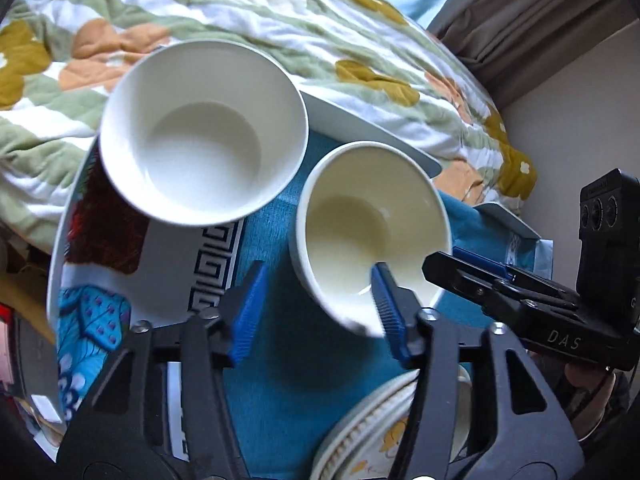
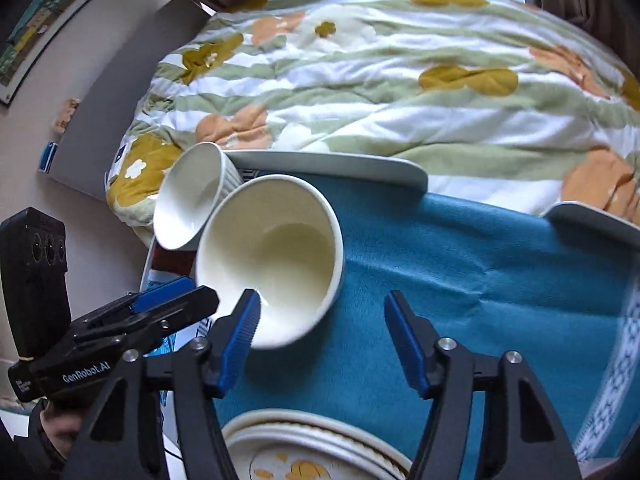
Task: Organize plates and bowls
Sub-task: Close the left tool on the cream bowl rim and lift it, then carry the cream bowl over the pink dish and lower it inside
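A cream bowl [image 1: 372, 232] stands on the blue cloth [image 1: 276, 344]; it also shows in the right wrist view [image 2: 272, 256]. A larger white bowl [image 1: 204, 132] sits on a patterned plate [image 1: 120, 280] to its left, seen too in the right wrist view [image 2: 192, 196]. My left gripper [image 1: 316, 304] is open, its right finger [image 1: 386, 300] inside the cream bowl's near rim. My right gripper [image 2: 324, 328] is open, its left finger [image 2: 240, 332] at that bowl's near rim. Each gripper shows in the other's view, the right one [image 1: 472, 268] and the left one [image 2: 172, 300].
A stack of floral plates [image 2: 304, 452] lies near the front edge, also in the left wrist view [image 1: 384, 432]. A white tray rim [image 2: 332, 162] lies behind the bowls. A flowered quilt [image 2: 400, 92] covers the bed beyond. Another patterned plate edge [image 2: 624, 360] sits at right.
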Demonstrator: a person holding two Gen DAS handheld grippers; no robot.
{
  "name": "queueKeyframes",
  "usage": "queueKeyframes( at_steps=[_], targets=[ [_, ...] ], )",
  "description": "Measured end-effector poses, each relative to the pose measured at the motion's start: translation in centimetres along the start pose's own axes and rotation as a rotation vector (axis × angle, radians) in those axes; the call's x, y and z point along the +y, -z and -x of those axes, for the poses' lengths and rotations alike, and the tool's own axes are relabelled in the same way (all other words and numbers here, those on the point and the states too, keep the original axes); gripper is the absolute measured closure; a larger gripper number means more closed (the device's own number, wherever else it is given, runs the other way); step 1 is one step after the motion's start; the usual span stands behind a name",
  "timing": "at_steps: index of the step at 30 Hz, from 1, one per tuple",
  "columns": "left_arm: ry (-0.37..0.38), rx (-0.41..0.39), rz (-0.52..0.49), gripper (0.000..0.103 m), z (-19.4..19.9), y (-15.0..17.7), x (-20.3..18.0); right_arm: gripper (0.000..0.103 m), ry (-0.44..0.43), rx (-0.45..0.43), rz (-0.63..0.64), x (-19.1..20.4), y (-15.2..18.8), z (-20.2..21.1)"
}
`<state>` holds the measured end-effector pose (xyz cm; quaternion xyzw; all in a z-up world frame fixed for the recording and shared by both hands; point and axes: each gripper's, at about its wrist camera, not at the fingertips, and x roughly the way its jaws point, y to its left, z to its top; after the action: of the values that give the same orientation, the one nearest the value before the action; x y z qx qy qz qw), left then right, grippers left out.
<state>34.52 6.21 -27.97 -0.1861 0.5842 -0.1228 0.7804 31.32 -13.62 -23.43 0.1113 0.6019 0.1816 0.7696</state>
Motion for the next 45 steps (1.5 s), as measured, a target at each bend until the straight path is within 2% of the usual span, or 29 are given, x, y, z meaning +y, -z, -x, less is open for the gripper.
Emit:
queueKeyframes(
  at_steps=[2, 4, 5, 6, 7, 9, 14, 19, 24, 28, 33, 37, 45],
  targets=[
    [0.0, 0.014, -0.01, 0.064, -0.9, -0.4, 0.3, 0.054, -0.008, 0.005, -0.022, -0.4, -0.3, -0.7],
    [0.003, 0.023, -0.014, 0.074, -1.4, -0.7, 0.5, 0.059, -0.004, 0.009, -0.035, -0.6, -0.6, -1.2],
    [0.008, 0.028, -0.016, 0.082, -1.6, -0.8, 0.6, 0.065, -0.006, 0.011, -0.039, -0.6, -0.6, -1.4],
    [0.009, 0.028, -0.018, 0.083, -1.6, -0.9, 0.7, 0.073, -0.007, 0.014, -0.043, -0.7, -0.7, -1.6],
    [0.007, 0.028, -0.023, 0.083, -1.6, -1.0, 0.7, 0.075, -0.008, 0.02, -0.05, -0.7, -0.8, -1.7],
    [-0.008, 0.024, -0.043, 0.083, -1.7, -1.1, 0.3, 0.088, -0.025, 0.029, -0.068, -0.9, -0.7, -2.0],
    [-0.049, 0.021, -0.092, 0.084, -1.7, -1.4, -0.5, 0.088, -0.016, 0.024, -0.079, -0.6, -0.7, -1.9],
    [-0.06, 0.007, -0.116, 0.084, -0.6, -1.4, -1.2, 0.088, -0.018, 0.006, -0.086, -0.5, -0.5, -1.3],
    [-0.06, -0.038, -0.155, 0.084, 2.3, -0.9, -3.5, 0.088, -0.03, -0.037, -0.093, -0.4, 0.1, 1.3],
    [-0.063, -0.079, -0.181, 0.084, 5.3, 0.4, -6.3, 0.088, -0.047, -0.081, -0.099, -0.5, 1.2, 4.9],
    [-0.059, -0.111, -0.187, 0.084, 9.0, 3.3, -10.2, 0.088, -0.058, -0.121, -0.101, -0.5, 3.7, 9.8],
    [-0.041, -0.13, -0.229, 0.084, 10.6, 6.7, -14.5, 0.088, -0.053, -0.166, -0.103, -1.7, 7.0, 14.2],
    [0.013, -0.11, -0.309, 0.084, 9.4, 14.7, -23.6, 0.088, 0.025, -0.234, -0.143, -7.6, 14.8, 21.8]
  ],
)
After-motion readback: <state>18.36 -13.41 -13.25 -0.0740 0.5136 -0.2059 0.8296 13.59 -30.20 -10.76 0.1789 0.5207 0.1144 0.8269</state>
